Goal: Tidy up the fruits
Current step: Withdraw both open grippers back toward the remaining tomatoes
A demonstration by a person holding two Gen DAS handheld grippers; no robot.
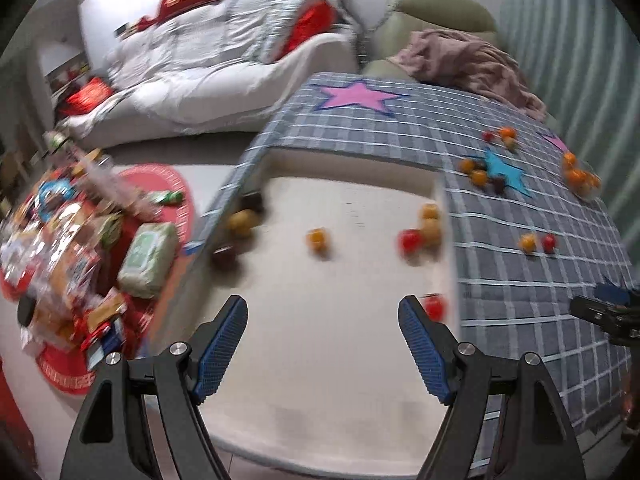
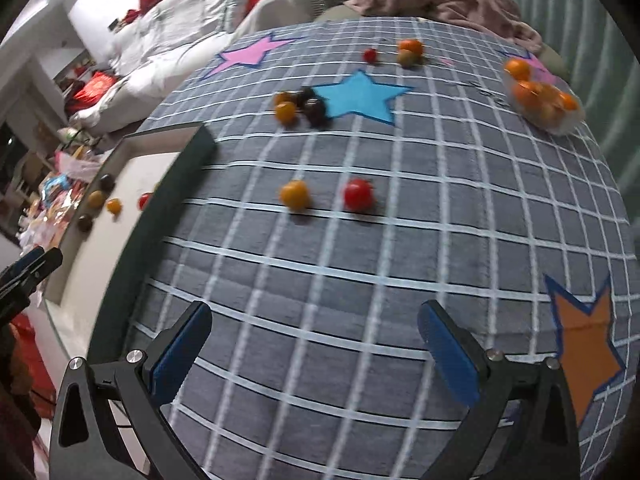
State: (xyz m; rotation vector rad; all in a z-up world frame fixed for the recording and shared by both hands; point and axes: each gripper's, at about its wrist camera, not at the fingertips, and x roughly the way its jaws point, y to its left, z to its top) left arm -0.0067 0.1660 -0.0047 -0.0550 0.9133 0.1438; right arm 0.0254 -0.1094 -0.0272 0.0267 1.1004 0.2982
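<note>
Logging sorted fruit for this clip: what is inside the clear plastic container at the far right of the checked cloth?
The clear plastic container holds several orange round fruits, piled together. Any fruit beneath the pile is covered, so an exact count cannot be given.

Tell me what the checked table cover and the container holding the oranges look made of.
Checked cover: soft woven or quilted fabric, matte, with stitched-looking white grid lines and appliqué stars. Container: apparently thin clear plastic, glossy; the oranges show through its wall.
</note>
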